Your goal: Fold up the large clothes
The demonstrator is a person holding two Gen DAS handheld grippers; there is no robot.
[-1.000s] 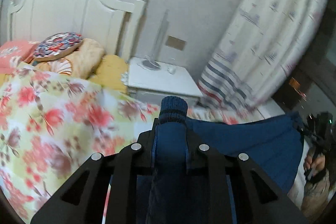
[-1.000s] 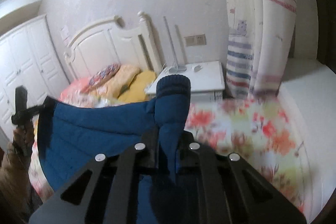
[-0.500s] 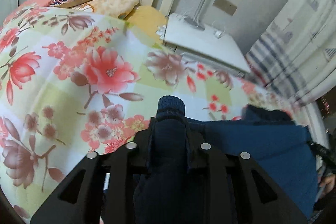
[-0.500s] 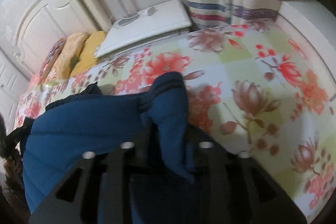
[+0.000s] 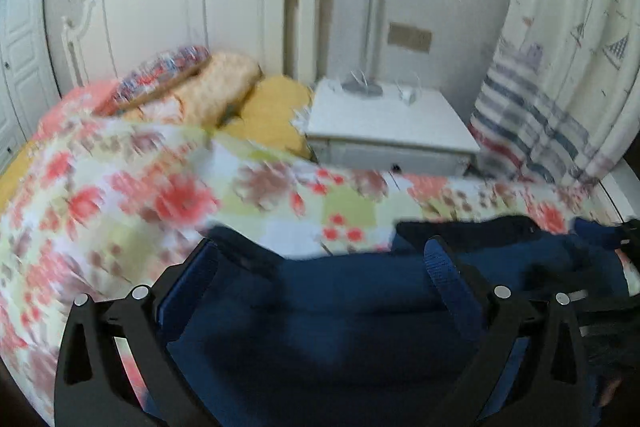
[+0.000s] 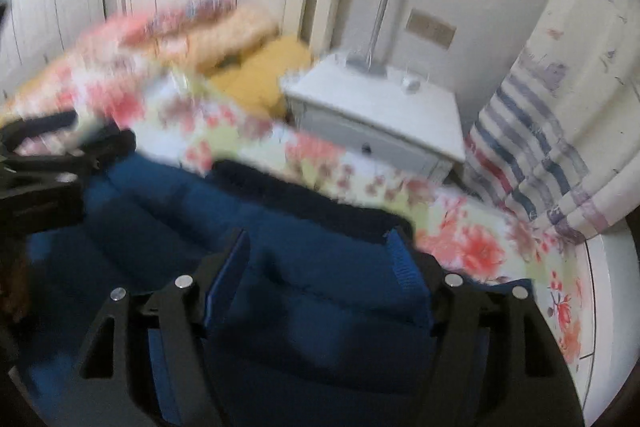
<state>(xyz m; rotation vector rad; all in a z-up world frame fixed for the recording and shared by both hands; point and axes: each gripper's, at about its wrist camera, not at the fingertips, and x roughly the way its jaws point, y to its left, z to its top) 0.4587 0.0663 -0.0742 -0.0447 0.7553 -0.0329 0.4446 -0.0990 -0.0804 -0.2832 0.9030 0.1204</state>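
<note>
Both grippers spread wide, nothing clamped: L gripper (image 5: pixel 320 259) and R gripper (image 6: pixel 320 251) hover over the navy sweater (image 5: pixel 360 315), which lies on the floral bedspread (image 5: pixel 120 207). I'd flatten the cloth and line up edges before regrasping for the next fold, w/ views blurred. No containers in sight; the white nightstand (image 5: pixel 388 119) carries small items only.

Black left tool (image 5: pixel 324 263), blue pads (image 5: pixel 442 267), silver screws (image 5: pixel 502 291).
</note>
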